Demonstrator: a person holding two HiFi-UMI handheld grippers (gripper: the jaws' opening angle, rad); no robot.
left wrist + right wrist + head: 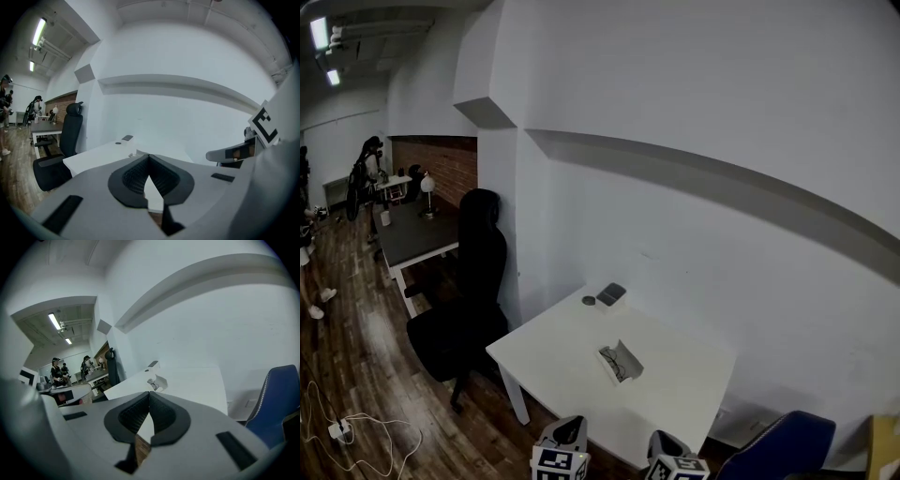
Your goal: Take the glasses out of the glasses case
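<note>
Two grippers: the left gripper (149,157) and the right gripper (149,393), grey-bodied with black ribbed pads, each have their jaws closed tip to tip with nothing between them.
Position: both hang just off the near edge of the white rectangular table (562,342), well apart from everything on it.
Task's thing: the small pale glasses case (628,358) lies open about mid-table, with the dark-framed glasses (612,364) inside it, not yet taken out.
Far corner: a flat dark rectangular object (611,294) and a small dark round piece (588,300) sit by the wall, well apart from the case.
Around: a black office chair (473,281) stands off the left edge and a blue chair (787,442) off the right corner.
Risk, jaws: arriving closed would nudge the case instead of gripping, so they need opening on the way in.
Risk, sliding: the case looks light. Pulling the glasses with one gripper while the other does not brace it could drag it towards an edge.
Risk, frame: the thin frame could slip from the pads or twist if pinched at a lens.
Risk, lid: the raised lid could be knocked shut over the glasses.
</note>
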